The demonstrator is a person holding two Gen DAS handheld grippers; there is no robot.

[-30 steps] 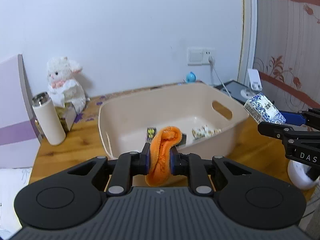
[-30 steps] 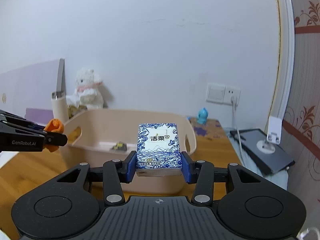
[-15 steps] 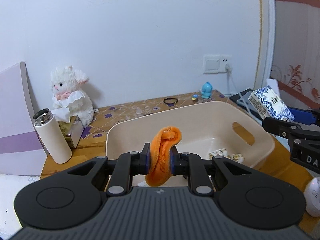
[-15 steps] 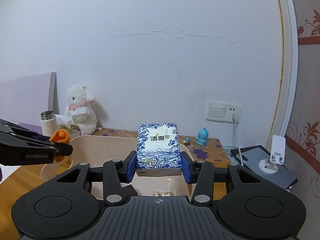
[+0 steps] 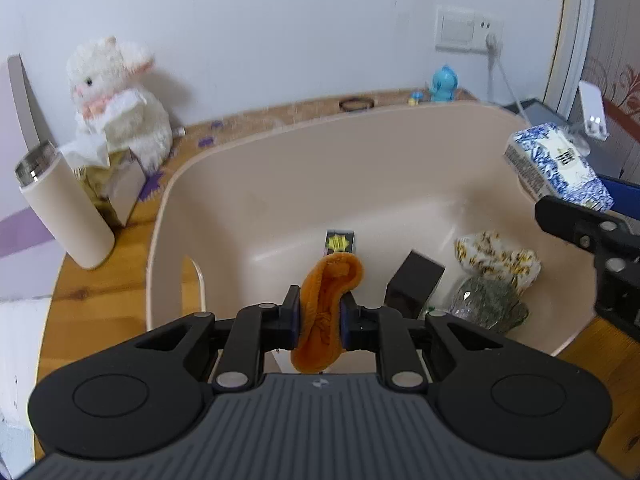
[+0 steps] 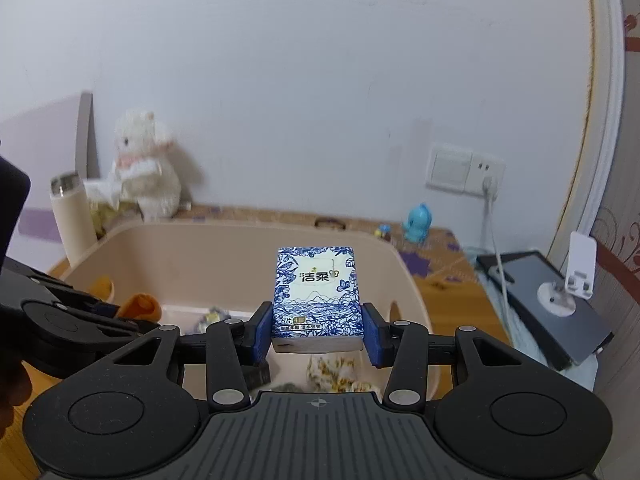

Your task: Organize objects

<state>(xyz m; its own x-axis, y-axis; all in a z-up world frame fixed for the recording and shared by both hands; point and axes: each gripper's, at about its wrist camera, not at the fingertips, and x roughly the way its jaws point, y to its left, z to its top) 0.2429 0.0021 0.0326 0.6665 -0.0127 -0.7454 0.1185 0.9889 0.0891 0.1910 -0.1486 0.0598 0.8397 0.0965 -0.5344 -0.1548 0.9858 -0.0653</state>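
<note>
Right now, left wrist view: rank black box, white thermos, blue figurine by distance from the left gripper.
From the left gripper:
1. black box, in the bin, just right.
2. white thermos, outside the bin, far left.
3. blue figurine, by the back wall, right.

A plain white wall [image 6: 300, 80] stands far ahead of the fingers. A white switch and socket plate [image 6: 464, 170] sits on it to the right, with a white plug and cord [image 6: 494, 232] hanging down. A wooden table [image 5: 96, 300] with purple star shapes runs along the wall. Far right is a panel with red swirls [image 6: 624, 224]. A pale purple board [image 5: 16, 128] leans at far left.
</note>
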